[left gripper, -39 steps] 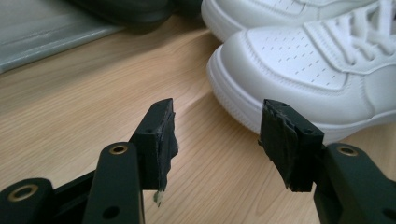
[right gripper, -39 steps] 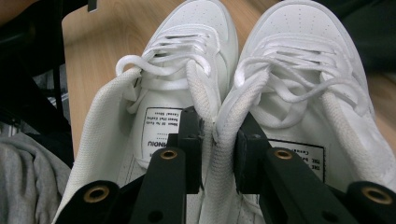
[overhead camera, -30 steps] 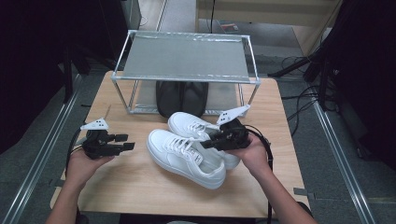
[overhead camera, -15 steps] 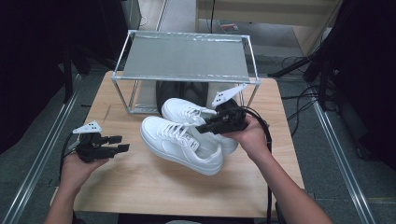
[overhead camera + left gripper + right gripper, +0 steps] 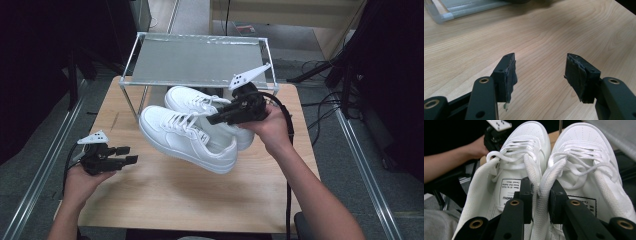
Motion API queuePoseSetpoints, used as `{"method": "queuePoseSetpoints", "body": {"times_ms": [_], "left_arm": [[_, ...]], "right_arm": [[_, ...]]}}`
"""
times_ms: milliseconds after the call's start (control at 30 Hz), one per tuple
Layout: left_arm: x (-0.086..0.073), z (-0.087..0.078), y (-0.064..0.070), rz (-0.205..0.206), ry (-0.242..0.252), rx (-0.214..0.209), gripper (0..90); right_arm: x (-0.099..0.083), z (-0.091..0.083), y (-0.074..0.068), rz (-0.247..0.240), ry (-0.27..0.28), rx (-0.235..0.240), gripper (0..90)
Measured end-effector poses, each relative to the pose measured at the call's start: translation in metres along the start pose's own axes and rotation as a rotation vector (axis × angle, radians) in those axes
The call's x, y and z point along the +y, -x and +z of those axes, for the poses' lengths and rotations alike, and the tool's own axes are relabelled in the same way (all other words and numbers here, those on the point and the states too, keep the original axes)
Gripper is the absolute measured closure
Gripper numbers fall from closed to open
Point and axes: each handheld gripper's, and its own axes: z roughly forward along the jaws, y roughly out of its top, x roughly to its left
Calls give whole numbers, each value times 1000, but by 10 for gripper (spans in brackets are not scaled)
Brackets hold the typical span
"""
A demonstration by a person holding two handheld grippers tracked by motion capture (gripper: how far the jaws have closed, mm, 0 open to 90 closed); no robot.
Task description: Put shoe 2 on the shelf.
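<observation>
A: Nearest to the person, what is the left gripper (image 5: 125, 155) doing?

B: It sits low over the near left part of the wooden table (image 5: 165, 200), held in the left hand (image 5: 82, 180). Its jaws stand wide apart with nothing between them; the left gripper view has bare wood in the gap.

A: And the right gripper (image 5: 212, 120)?

B: Clenched on the 2 white sneakers (image 5: 192, 137). In the right gripper view its jaws pinch the 2 inner collar edges (image 5: 540, 192) together, 1 jaw inside each shoe, so both shoes hang from that 1 grip.

A: Where are the shoes?

B: Lifted over the middle of the table, side by side and touching, tilted, with toes pointing toward the far left. The nearer shoe's heel end is lowest. I cannot tell whether any part of it touches the wood.

A: What lies beyond them?

B: A metal-framed rack (image 5: 197, 60) with a grey mesh shelf at the table's far edge. The farther shoe's toe reaches just under its front rail.
</observation>
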Motion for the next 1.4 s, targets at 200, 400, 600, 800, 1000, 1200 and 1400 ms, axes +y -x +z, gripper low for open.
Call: {"method": "queuePoseSetpoints", "body": {"times_ms": [200,400,600,800,1000,1200,1400], "left_arm": [[0,0,0,1,7,-4,421],[0,0,2,2,4,-10,421],[1,3,4,13,-7,-15,421],[1,3,5,10,2,-26,421],[0,5,5,11,2,-34,420],[2,7,8,26,-2,-42,417],[3,8,9,30,2,-49,417]], "right_arm": [[18,-16,0,-18,38,14,778],[32,-23,0,-12,70,-10,777],[45,-25,6,4,69,-60,777],[62,-18,18,24,63,-118,779],[77,-11,31,59,58,-175,778],[89,-4,45,85,52,-240,779],[98,4,60,139,39,-312,780]]}}
